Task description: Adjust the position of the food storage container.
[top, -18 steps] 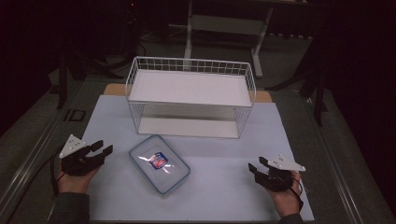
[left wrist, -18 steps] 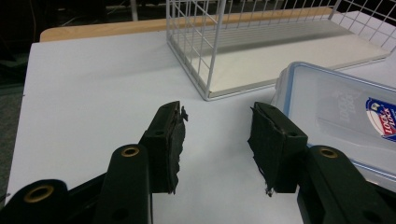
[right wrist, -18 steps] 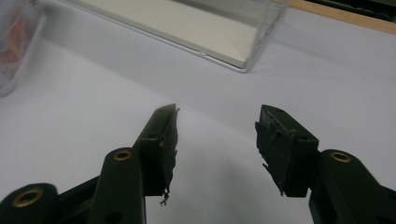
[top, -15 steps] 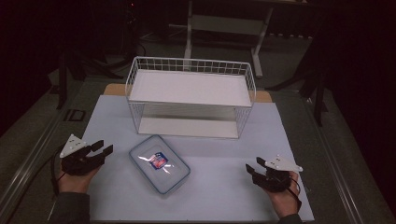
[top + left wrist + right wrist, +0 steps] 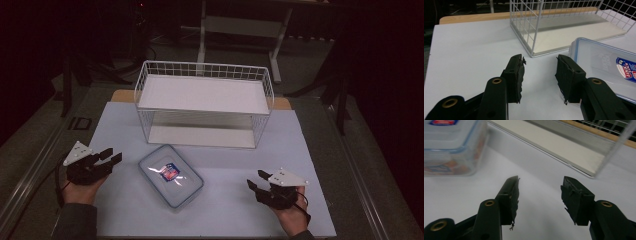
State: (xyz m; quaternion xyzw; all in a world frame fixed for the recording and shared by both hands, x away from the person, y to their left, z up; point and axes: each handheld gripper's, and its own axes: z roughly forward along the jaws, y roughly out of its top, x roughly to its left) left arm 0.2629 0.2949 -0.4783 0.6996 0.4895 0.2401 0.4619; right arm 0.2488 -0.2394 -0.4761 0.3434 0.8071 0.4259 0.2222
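1. The left gripper (image 5: 111, 157) is held by the left hand (image 5: 80, 187) near the left edge of the white rectangular table mat (image 5: 225, 220). Its 2 black jaws are spread wide with only bare mat between them, and nothing is gripped.
2. In the left gripper view, the left gripper (image 5: 540, 68) is aimed toward the near corner of the white wire basket rack with 2 white shelves (image 5: 536, 30), which lies just beyond the fingertips.
3. The clear rectangular plastic container with a blue-rimmed lid (image 5: 170, 177) is seen lying on the mat just to the right of the left fingertips, apart from them. A red and blue packet (image 5: 169, 173) is seen through its lid.
4. The right gripper (image 5: 256, 180) is held by the right hand (image 5: 292, 215) near the mat's front right. Its jaws are likewise parted wide and empty.
5. In the right gripper view, the container (image 5: 451, 147) is seen ahead and left of the right gripper (image 5: 540, 185), well apart from it, and the rack's lower shelf (image 5: 564, 150) lies beyond the fingertips.
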